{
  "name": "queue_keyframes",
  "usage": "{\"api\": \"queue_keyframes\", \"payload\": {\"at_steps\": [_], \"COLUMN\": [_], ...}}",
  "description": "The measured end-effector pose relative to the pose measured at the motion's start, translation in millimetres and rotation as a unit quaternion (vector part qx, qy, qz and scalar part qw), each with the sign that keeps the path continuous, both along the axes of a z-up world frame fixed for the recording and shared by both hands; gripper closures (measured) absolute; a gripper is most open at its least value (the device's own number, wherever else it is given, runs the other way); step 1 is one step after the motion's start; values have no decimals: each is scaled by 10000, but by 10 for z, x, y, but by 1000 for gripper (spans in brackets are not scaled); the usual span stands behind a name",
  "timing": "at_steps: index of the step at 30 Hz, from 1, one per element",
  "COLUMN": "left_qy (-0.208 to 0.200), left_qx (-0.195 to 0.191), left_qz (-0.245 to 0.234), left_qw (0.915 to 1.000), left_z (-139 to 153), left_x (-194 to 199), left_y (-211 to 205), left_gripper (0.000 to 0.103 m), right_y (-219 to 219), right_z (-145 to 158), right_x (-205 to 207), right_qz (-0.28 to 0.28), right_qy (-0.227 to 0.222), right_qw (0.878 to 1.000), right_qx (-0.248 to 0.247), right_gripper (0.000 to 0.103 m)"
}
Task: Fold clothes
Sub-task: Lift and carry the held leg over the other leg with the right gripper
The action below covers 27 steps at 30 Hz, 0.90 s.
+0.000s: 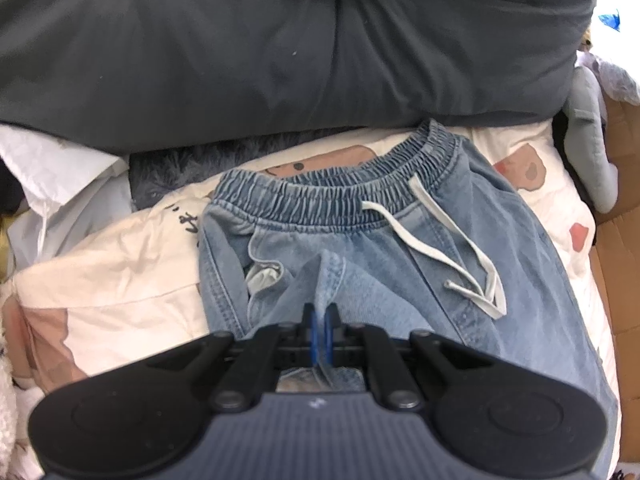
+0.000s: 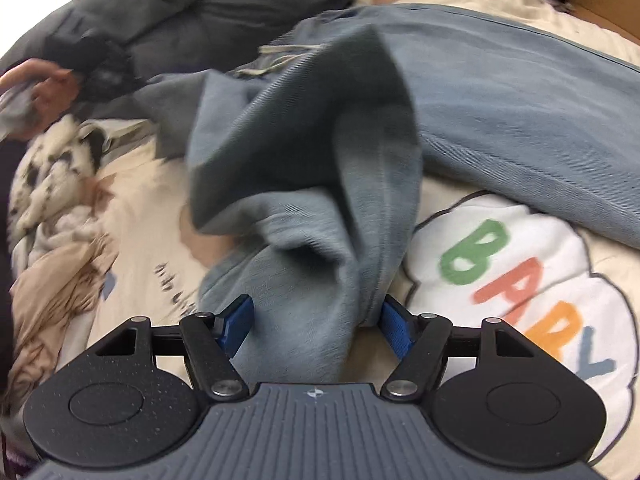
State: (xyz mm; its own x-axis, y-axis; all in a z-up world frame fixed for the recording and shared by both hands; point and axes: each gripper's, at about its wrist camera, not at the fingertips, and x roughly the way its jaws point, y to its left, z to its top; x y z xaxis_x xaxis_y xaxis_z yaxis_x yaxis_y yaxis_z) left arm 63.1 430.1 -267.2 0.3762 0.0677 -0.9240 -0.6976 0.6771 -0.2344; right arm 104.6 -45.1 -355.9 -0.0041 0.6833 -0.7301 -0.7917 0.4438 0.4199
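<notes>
Here the denim trousers (image 1: 400, 264) lie on the printed quilt (image 1: 120, 272): soft, fairly heavy. Your left gripper (image 1: 320, 320) pinches a cloth ridge; right gripper (image 2: 316, 320) is spread around a bunched leg. Grip hems.

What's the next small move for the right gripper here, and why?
Probably close the right gripper. Its jaws stand wide open with a bunched fold of the jeans lying between them, so nothing is held on that side. The left gripper is already shut on a fold of denim below the waistband. Gripping both ends should let the fold proceed.
</notes>
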Motion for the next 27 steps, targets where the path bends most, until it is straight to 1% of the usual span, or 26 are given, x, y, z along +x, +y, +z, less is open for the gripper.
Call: {"api": "queue_keyframes", "payload": {"at_steps": [1, 2, 3, 4, 5, 8, 11, 14, 19, 23, 27], "left_qy": [34, 57, 74, 68, 46, -7, -57, -21, 44, 39, 103], "left_qx": [-3, -3, 0, -7, -25, -99, -199, -298, -484, -735, -999], "left_qz": [1, -4, -12, -12, -7, 13, 33, 18, 16, 24, -25], "left_qw": [10000, 10000, 10000, 10000, 10000, 9999, 9998, 9996, 9988, 9973, 9949], "left_z": [-11, -15, -14, -7, 4, 34, 58, 62, 63, 76, 73], "left_x": [-1, -2, -3, -8, -17, -58, -115, -194, -340, -498, -652], "left_y": [-4, -10, -17, -22, -26, -35, -51, -96, -181, -279, -391], "left_gripper": [99, 99, 99, 99, 99, 99, 99, 99, 100, 100, 100], "right_y": [10, 20, 27, 14, -10, -94, -238, -427, -835, -1109, -1274], "right_z": [-6, -12, -17, -12, 9, 170, 412, 692, 1162, 1453, 1657], "right_x": [12, 24, 39, 75, 103, 113, 105, 99, 103, 61, -18], "right_qz": [-22, -43, -69, -115, -126, 12, 99, 131, 36, 7, -3], "right_qy": [5, 10, 27, 123, 224, 209, 84, -80, -410, -638, -886], "right_qw": [10000, 10000, 9999, 9998, 9997, 9998, 9998, 9997, 9976, 9941, 9898], "right_qx": [-30, -59, -85, -80, -62, -74, -121, -207, -553, -874, -1111], "right_gripper": [45, 67, 79, 85, 86, 88, 89, 89, 89, 90, 90]}}
